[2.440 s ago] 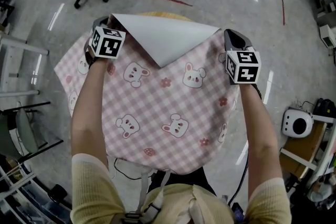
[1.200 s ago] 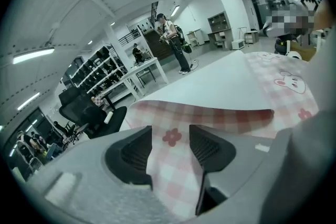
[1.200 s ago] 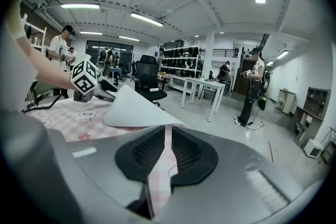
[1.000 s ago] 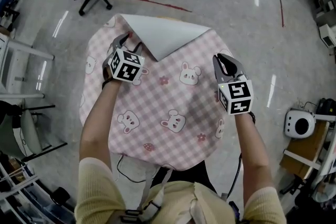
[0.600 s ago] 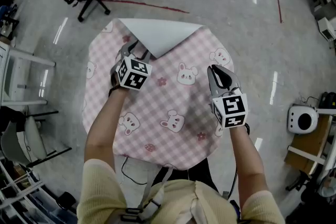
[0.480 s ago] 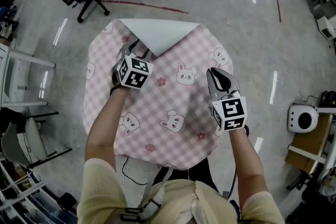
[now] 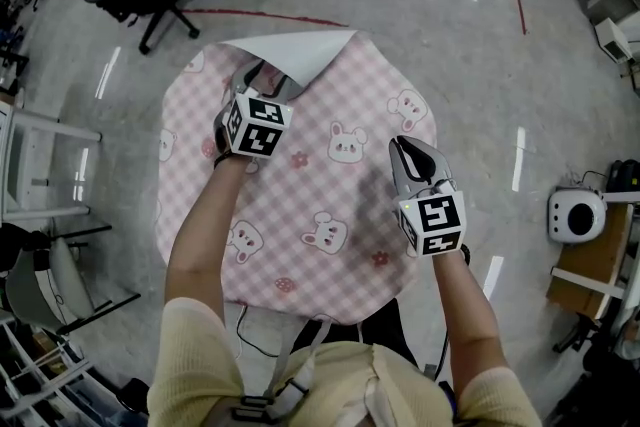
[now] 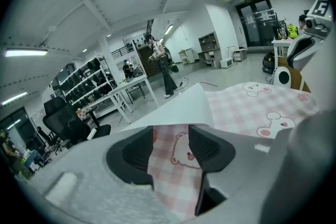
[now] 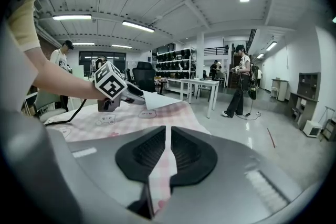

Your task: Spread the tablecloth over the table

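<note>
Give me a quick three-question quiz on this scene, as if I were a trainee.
1. True or false: the tablecloth lies fully flat, with no corner turned over.
2. What is between the jaws of the right gripper? A) nothing B) the tablecloth's edge C) a plate
3. Fill in: the turned-over corner shows a plain ____ underside.

Key: 1 false; 2 B; 3 white.

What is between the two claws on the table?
Just the pink checked tablecloth, with a bunny picture and a little flower printed on it. The head view shows nothing lying on it between the left claw and the right claw.
</note>
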